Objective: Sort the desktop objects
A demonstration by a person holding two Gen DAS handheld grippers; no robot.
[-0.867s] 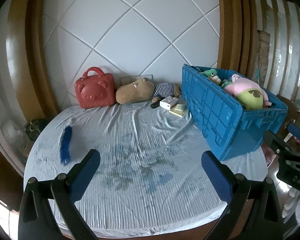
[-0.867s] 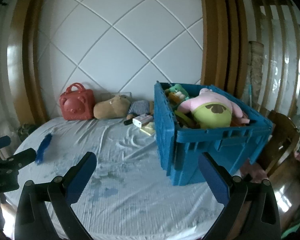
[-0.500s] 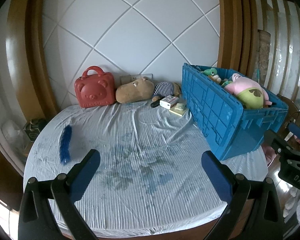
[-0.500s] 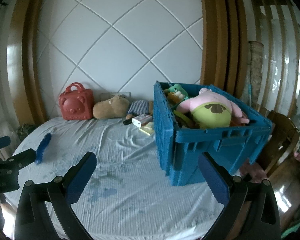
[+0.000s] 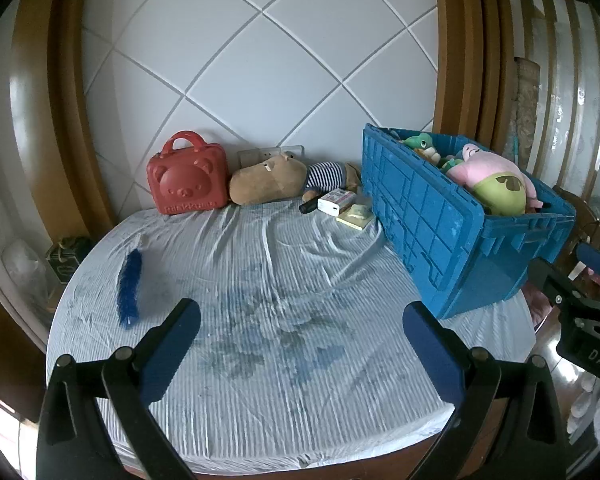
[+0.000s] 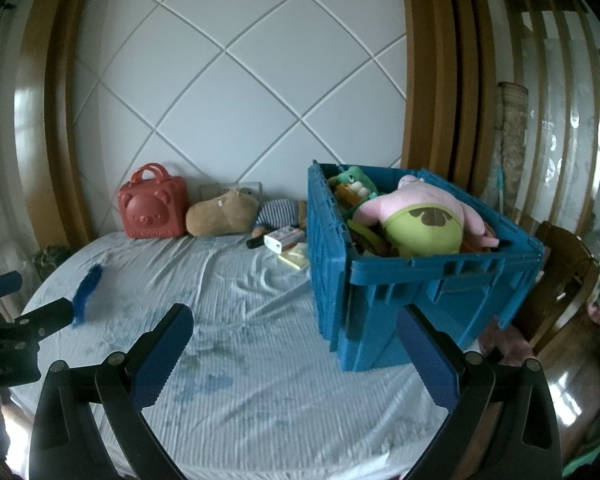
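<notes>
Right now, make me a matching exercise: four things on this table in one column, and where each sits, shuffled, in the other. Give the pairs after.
Things:
1. red case
2. duster
3. pink plush
4. white box

Places:
A. inside the crate
B. alone on the cloth near the table's left edge
C. at the back wall, left of the brown plush
D. between the brown plush and the crate, beside the yellow pad

Pairs: 1-C, 2-B, 3-A, 4-D
</notes>
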